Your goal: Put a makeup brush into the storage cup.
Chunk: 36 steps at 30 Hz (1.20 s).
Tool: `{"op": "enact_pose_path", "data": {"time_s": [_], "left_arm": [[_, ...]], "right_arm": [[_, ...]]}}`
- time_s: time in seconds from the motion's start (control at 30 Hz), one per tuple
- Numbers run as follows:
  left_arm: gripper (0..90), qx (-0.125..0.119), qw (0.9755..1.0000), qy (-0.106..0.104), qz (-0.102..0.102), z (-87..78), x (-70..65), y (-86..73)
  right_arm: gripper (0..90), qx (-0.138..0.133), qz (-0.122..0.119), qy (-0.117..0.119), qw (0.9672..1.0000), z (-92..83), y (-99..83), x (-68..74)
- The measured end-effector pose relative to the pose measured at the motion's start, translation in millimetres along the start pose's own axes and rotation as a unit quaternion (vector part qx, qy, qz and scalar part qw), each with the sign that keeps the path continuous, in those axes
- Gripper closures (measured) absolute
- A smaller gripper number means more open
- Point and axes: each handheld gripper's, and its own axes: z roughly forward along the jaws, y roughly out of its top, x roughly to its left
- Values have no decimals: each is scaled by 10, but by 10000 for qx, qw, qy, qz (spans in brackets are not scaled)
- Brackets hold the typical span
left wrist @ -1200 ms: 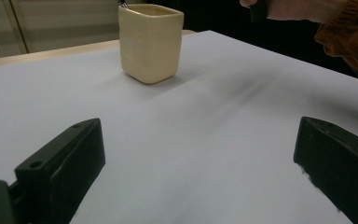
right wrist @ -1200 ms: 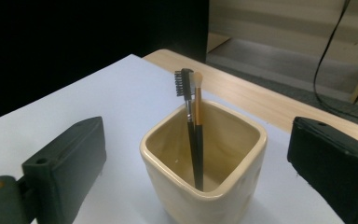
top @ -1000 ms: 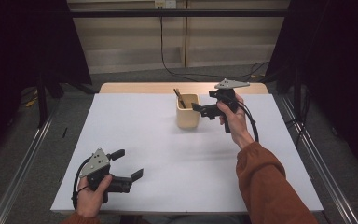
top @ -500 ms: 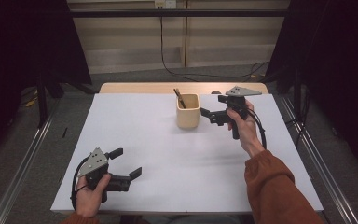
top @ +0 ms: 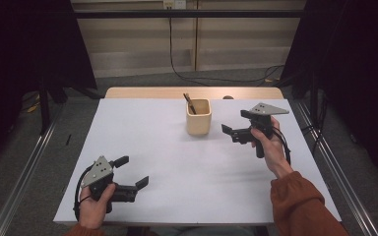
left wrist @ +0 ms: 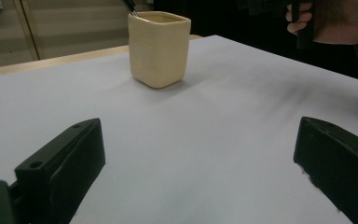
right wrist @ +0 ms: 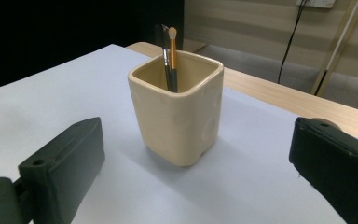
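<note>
From the high view, a cream cup [top: 199,116] is seen standing upright on the white surface [top: 177,162], toward its far edge, with two thin brushes [top: 190,102] leaning inside it. The right tongs [top: 234,129] are held just to the right of the cup, apart from it, jaws spread and turned toward it, with nothing gripped. The left tongs [top: 132,172] are held low, well away from the cup on its near left side, jaws also spread and empty. An orange sleeve [top: 302,206] is seen on the right forearm, nearer than the cup.

In the left gripper view, the cup [left wrist: 159,48] is caught well beyond the two black jaws, which are set wide apart over bare surface [left wrist: 191,154]. To the right of the cup and beyond it, a hand [left wrist: 326,21] wrapped around a dark handle is picked up.

In the right gripper view, the cup [right wrist: 178,111] is framed close up, between the two spread jaws but farther off than their tips, untouched by either. Inside it, a dark-handled brush [right wrist: 166,60] and a gold-handled brush [right wrist: 173,51] with a pale tip are seen leaning together against the far left corner. Behind the cup, the wooden edge [right wrist: 279,95] of the surface is visible.
</note>
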Motion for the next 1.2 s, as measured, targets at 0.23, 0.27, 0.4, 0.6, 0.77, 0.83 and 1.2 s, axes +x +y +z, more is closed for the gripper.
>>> {"op": "enact_pose_path", "data": {"time_s": [0.23,0.27,0.4,0.6,0.77,0.83,1.2], "left_arm": [[19,-3,10000,59,-25,-19,1,-5],[19,-1,10000,62,-27,-28,4,-9],[19,-46,9999,114,-79,-56,12,-23],[19,-8,9999,140,-46,-64,23,-24],[19,-45,9998,180,-72,-78,26,-23],[19,-31,9998,197,-67,-91,23,-22],[19,-45,9997,219,-76,-104,25,-27]], "right_arm": [[33,6,23,-94,10000,-177,-54,48],[31,47,-16,-106,9999,-202,-61,57],[32,-51,-14,-151,9999,-323,-70,82],[32,-27,-42,-156,9999,-473,-138,119],[42,30,-25,-161,9999,-603,-205,130],[50,46,-3,-137,9999,-660,-247,132],[26,-74,239,-214,9995,-970,-527,124]]}}
